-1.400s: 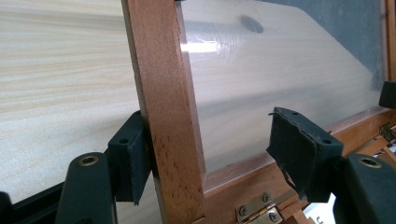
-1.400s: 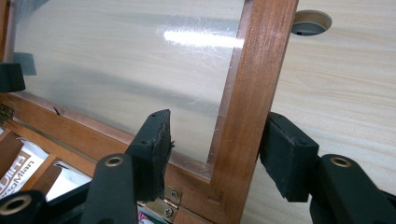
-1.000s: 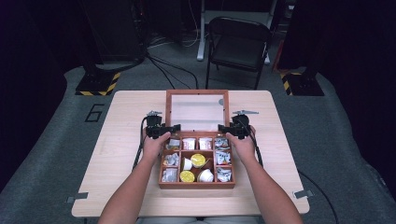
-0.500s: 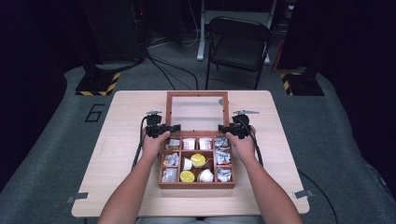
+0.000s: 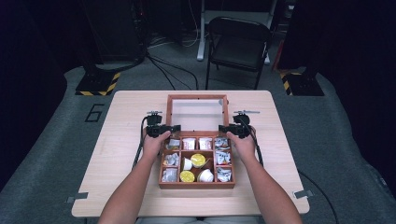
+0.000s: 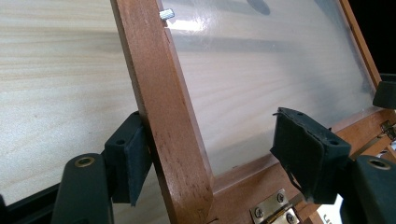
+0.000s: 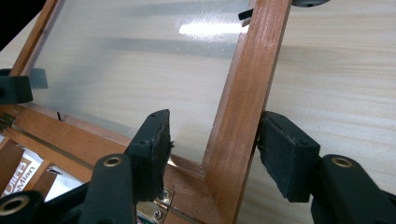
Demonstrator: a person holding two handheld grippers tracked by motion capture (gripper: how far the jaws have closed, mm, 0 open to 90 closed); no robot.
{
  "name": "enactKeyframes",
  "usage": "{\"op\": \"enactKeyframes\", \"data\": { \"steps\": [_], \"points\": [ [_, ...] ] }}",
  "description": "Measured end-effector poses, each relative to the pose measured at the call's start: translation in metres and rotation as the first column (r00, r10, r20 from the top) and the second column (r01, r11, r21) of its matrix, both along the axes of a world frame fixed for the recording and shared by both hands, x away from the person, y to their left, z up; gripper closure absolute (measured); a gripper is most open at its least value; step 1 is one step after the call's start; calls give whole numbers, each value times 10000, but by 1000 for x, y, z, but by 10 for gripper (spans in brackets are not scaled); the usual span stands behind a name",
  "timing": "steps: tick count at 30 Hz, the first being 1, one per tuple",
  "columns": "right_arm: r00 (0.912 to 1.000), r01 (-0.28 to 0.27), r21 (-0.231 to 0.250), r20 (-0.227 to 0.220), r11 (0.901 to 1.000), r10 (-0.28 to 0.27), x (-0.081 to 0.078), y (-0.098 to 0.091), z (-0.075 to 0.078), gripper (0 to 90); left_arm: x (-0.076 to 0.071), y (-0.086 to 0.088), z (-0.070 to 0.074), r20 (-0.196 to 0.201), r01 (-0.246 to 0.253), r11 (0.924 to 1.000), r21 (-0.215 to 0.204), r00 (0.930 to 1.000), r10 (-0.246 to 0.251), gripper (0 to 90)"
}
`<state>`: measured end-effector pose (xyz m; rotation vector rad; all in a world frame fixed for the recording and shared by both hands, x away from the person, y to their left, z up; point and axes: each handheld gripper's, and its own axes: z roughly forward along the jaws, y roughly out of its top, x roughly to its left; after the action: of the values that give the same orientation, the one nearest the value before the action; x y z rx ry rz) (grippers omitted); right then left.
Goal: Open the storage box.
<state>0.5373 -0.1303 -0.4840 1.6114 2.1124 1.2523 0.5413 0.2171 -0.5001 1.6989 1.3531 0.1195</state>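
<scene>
Looking from the high view: a wooden compartment box (image 5: 196,184) stands on the light wooden table (image 5: 121,116), its glass-paned lid (image 5: 198,114) open and leaning back toward the far side.
Box contents: small packets and round cups, two with a yellow top (image 5: 198,160), sit in the compartments.
Left hand (image 5: 155,144): it holds the left claw (image 5: 173,128) at the lower left corner of the lid.
Right hand (image 5: 241,145): it holds the right claw (image 5: 222,128) at the lower right corner of the lid.
Behind the table: a black folding chair (image 5: 238,44) stands on the grey floor.
Left gripper view: the left claw (image 6: 219,158) is spread, and the wooden side rail (image 6: 161,107) of the lid stands between its pads; the left pad (image 6: 128,158) is touching or just beside the rail, the right pad is apart from it, in front of the pane.
Hinge: a brass hinge (image 6: 275,212) is at the lower edge.
Right gripper view: the right claw (image 7: 219,154) is also spread around the other side rail (image 7: 245,102); the outer pad (image 7: 285,156) lies against the wood, the inner pad is apart from it.
Below, in this view: a printed packet (image 7: 18,184) shows in the box.
</scene>
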Motion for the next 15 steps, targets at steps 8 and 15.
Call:
{"op": "enactKeyframes", "data": {
  "steps": [8,15],
  "points": [
    [9987,239,444,-467,9987,-219,2,-1,-4,432,1,0,-2,-63,-35,9999,156,10000,36,273],
    [9985,223,492,-510,9985,-198,4,-2,-5,431,1,0,-3,-137,-65,9999,105,9999,66,272]
  ]
}}
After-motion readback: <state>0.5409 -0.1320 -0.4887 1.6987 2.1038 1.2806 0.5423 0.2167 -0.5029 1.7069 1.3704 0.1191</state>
